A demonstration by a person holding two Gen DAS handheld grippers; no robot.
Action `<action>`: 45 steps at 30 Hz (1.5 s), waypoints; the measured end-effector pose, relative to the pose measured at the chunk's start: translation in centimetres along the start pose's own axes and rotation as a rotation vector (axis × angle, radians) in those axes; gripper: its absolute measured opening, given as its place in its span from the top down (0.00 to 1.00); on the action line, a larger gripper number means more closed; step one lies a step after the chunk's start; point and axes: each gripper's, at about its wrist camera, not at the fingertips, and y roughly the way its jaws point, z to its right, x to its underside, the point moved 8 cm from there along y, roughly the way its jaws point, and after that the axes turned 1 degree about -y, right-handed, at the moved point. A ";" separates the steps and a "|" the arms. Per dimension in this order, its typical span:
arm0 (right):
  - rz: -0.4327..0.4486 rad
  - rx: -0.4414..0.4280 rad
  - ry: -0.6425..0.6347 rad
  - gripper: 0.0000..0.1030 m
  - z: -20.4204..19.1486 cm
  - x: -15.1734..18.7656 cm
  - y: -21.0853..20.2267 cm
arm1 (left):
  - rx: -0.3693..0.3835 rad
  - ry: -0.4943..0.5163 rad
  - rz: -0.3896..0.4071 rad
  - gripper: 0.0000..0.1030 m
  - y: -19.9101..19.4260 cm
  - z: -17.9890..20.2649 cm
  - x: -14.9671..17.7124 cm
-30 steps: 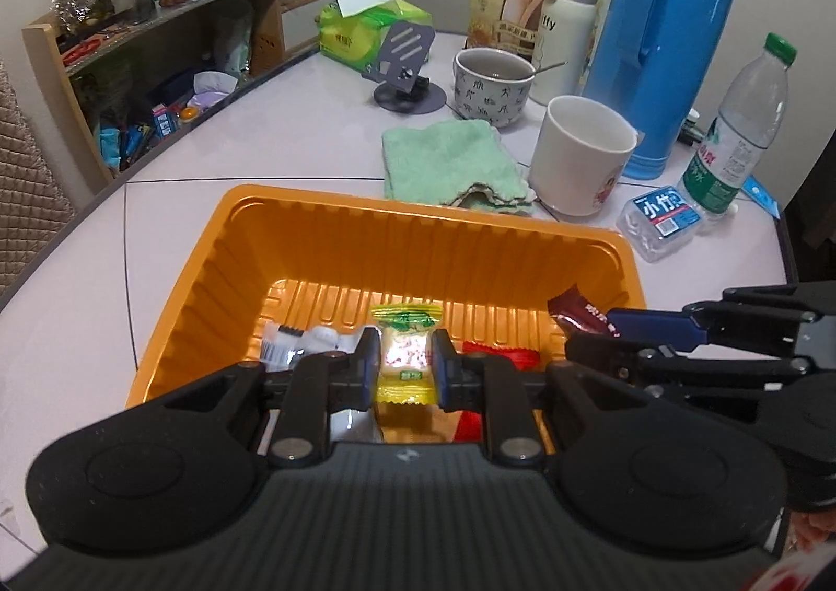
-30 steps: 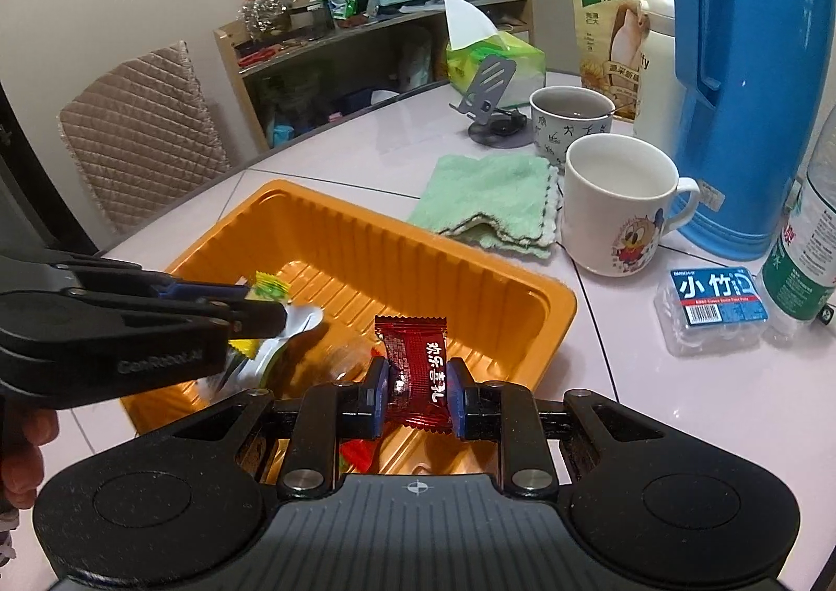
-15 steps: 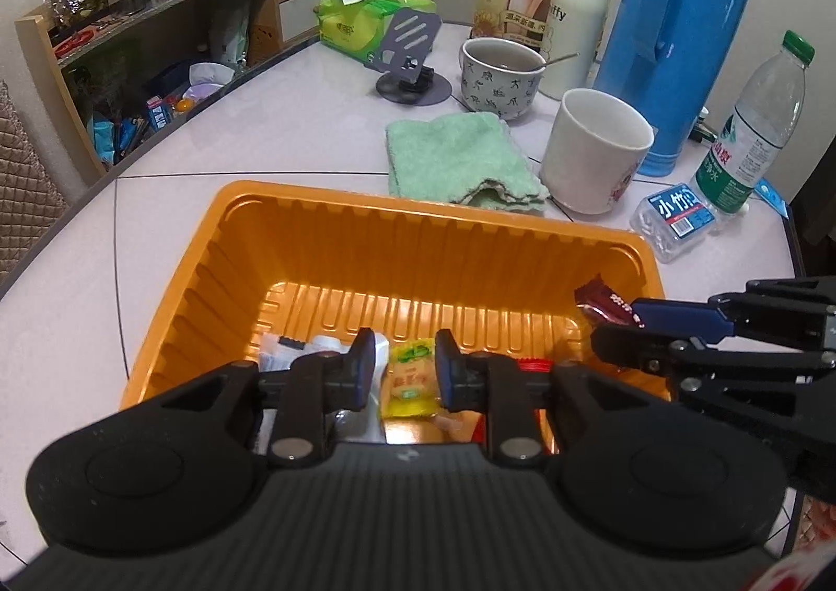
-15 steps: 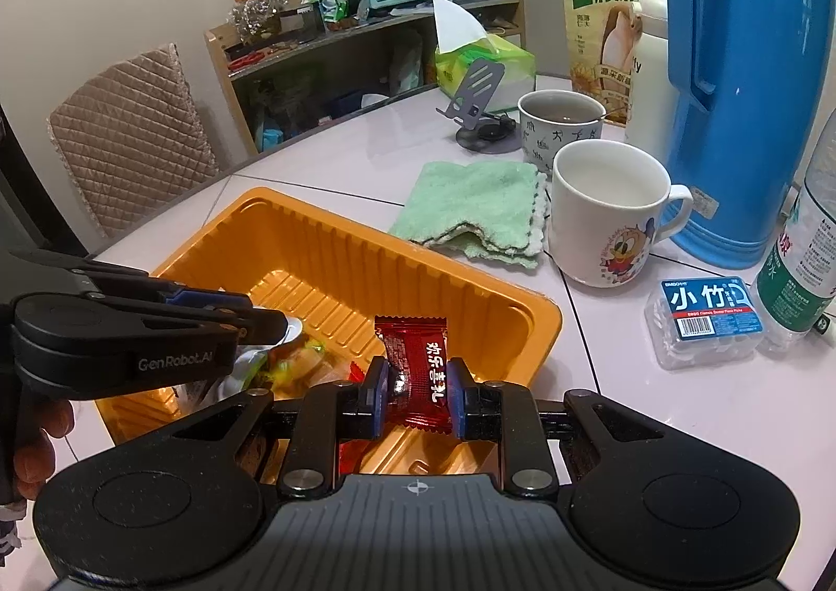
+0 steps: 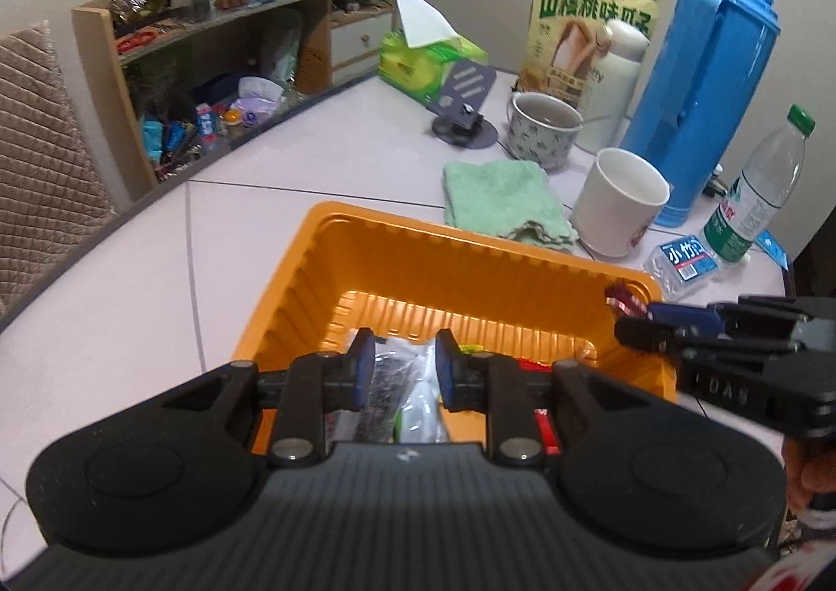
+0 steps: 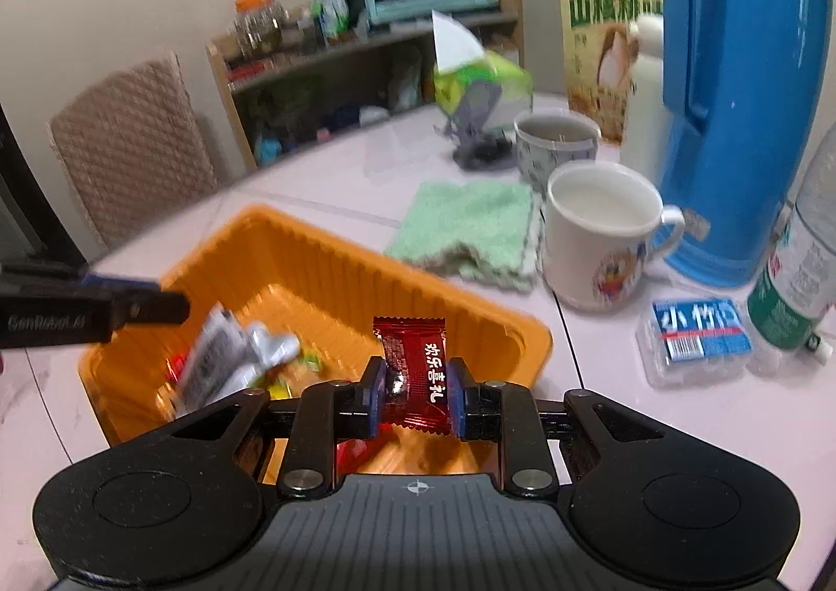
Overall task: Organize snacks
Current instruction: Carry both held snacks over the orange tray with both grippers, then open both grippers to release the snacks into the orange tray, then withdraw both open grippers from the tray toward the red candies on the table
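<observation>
Under both claws sits the orange tray (image 6: pixel 527 335), snack packets piled inside. Right gripper (image 6: pixel 416 395) is clamped on a red candy wrapper (image 6: pixel 418 366) over the tray's near corner; left gripper (image 5: pixel 399 371) looks nearly closed and empty, silver packets (image 6: pixel 224 356) below. Candy's light, crinkly, slippery, so pinch mid-body.

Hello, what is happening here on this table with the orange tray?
A person is sorting snacks with two handheld claws. The right claw is shut on a red candy above the orange tray. The left claw is closed with nothing in it, over the silver packets and other wrapped sweets lying in the tray.
</observation>
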 end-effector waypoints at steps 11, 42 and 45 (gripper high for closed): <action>0.057 -0.039 0.004 0.44 -1.5 0.2 -2.6 | -0.027 -0.082 0.030 0.79 -5.6 -2.5 2.8; -0.092 -0.164 -0.022 0.41 -11.3 11.9 -11.7 | -0.138 -0.286 -0.014 0.78 -18.9 -6.4 17.3; -0.117 -0.164 -0.030 0.41 -12.1 13.0 -11.7 | -0.131 -0.299 -0.027 0.78 -19.2 -6.1 18.3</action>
